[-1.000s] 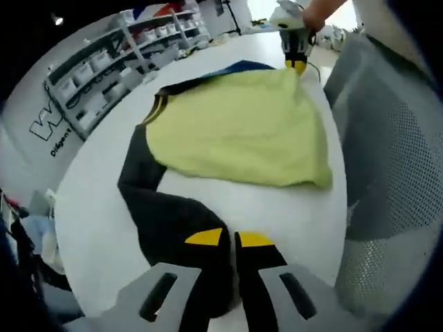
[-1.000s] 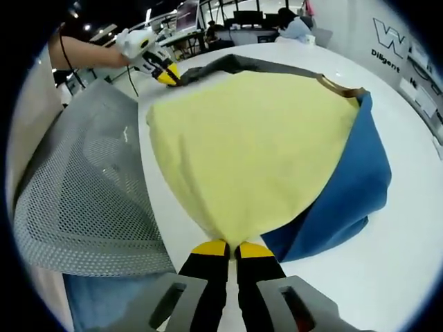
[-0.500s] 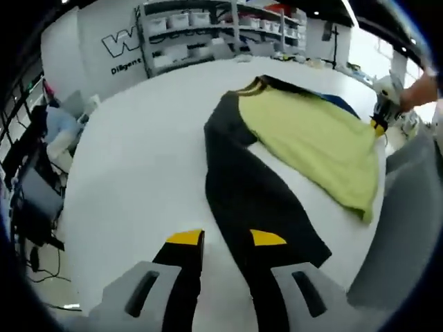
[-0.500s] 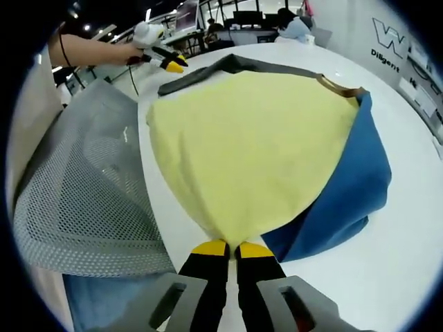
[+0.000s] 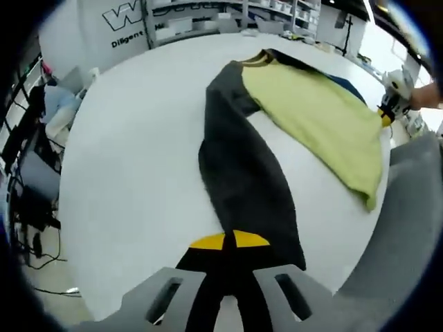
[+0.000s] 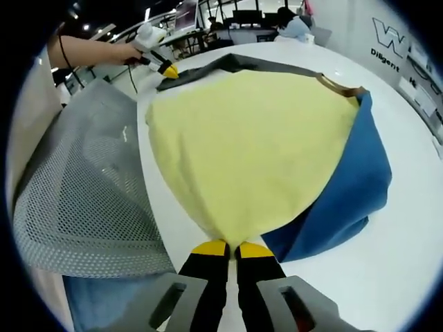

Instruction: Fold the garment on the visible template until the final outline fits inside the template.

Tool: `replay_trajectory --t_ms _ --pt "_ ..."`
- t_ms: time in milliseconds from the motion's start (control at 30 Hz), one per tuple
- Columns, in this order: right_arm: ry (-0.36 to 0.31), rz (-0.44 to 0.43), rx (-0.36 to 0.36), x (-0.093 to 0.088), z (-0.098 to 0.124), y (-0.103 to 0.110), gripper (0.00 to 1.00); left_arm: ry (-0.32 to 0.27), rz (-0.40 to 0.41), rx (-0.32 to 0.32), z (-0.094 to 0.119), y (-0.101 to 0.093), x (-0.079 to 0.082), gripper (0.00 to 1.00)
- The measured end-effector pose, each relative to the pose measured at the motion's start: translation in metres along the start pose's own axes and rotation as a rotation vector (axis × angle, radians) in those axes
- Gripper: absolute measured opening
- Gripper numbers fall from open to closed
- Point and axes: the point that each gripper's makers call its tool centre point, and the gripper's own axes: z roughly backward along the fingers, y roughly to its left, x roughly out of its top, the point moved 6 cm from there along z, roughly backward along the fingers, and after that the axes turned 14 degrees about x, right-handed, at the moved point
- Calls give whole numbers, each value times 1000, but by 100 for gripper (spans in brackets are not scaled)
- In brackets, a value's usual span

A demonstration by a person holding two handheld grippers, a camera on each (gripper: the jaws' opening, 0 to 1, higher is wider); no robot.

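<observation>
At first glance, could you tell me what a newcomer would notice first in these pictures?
The garment's yellow body panel spreads across the round white table, with a blue sleeve bunched beside it. The dark sleeve stretches out flat toward the left gripper, closed on its end. The right gripper pinches the yellow hem.

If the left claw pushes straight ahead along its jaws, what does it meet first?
The dark sleeve at once: the left claw looks already shut on its near end. Further along that line the sleeve runs up toward the collar, with the yellow body panel off to the side.
</observation>
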Motion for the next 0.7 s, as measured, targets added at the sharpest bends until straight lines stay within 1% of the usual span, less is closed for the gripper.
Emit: replay_trajectory --t_ms 33,67,100,133,233,300,333,433,600,700 --pt "0 0 0 0 0 0 0 5 -2 24 -1 10 0 7" --pt "-1 -1 0 0 0 0 0 9 2 60 -4 27 0 7" --pt "-1 -2 1 0 0 0 0 11 2 83 -4 38 1 7" --pt "0 -1 1 0 0 0 0 16 -5 117 -6 54 3 7" --pt "4 0 5 1 0 0 0 11 -45 168 -4 79 13 7" --pt "7 -1 7 1 0 0 0 9 -69 183 -2 89 23 7" --pt "7 -2 8 1 0 0 0 5 -94 204 -2 97 27 7" --pt "8 -6 11 1 0 0 0 13 -111 211 -3 106 35 7" --pt "14 -7 14 1 0 0 0 32 -157 217 -11 113 39 8" --pt "15 -17 22 1 0 1 0 77 -148 203 -18 114 36 8"
